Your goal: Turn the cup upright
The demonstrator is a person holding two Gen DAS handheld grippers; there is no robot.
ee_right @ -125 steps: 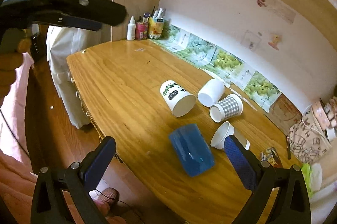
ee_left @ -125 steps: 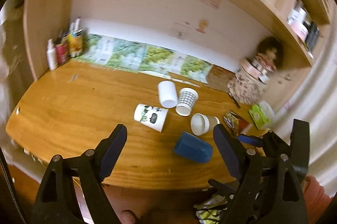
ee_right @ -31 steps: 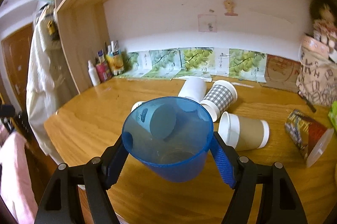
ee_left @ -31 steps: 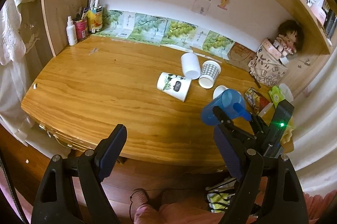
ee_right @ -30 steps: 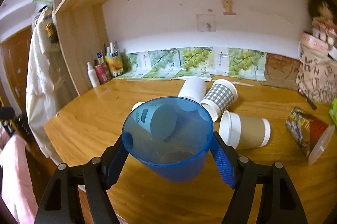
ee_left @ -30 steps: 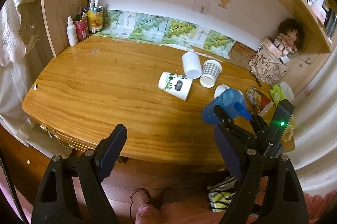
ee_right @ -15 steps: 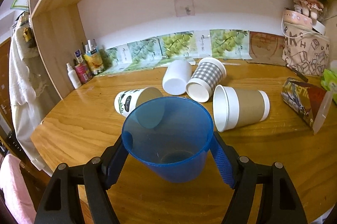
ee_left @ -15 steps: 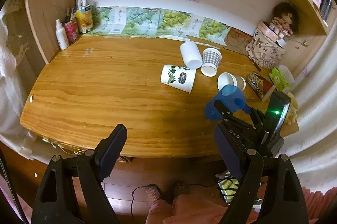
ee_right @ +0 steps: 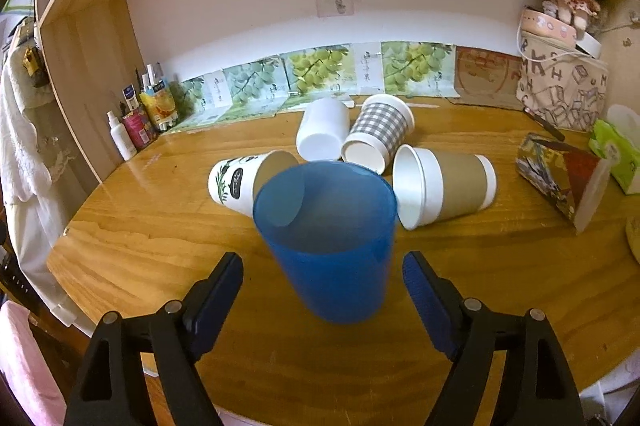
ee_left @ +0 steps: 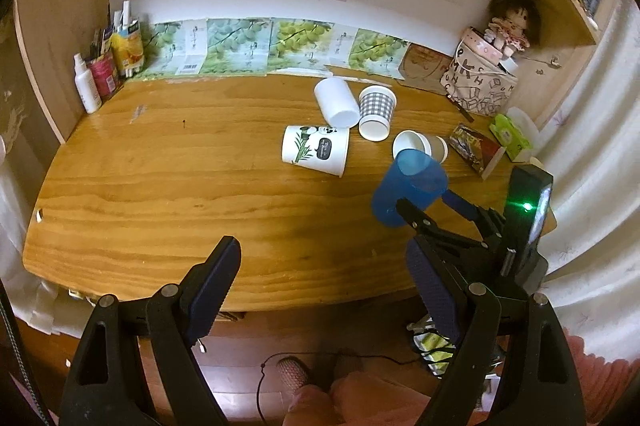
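Change: right gripper (ee_right: 322,276) fingers, clamped half a second ago, now spread.
Blue cup (ee_right: 326,240): upright on bench (ee_right: 160,246), between them, untouched.
Left gripper (ee_left: 322,276): open, empty.

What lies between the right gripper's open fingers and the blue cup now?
Only bare wooden desk. In the right wrist view the right gripper is open, a gap showing either side of the upright blue cup.
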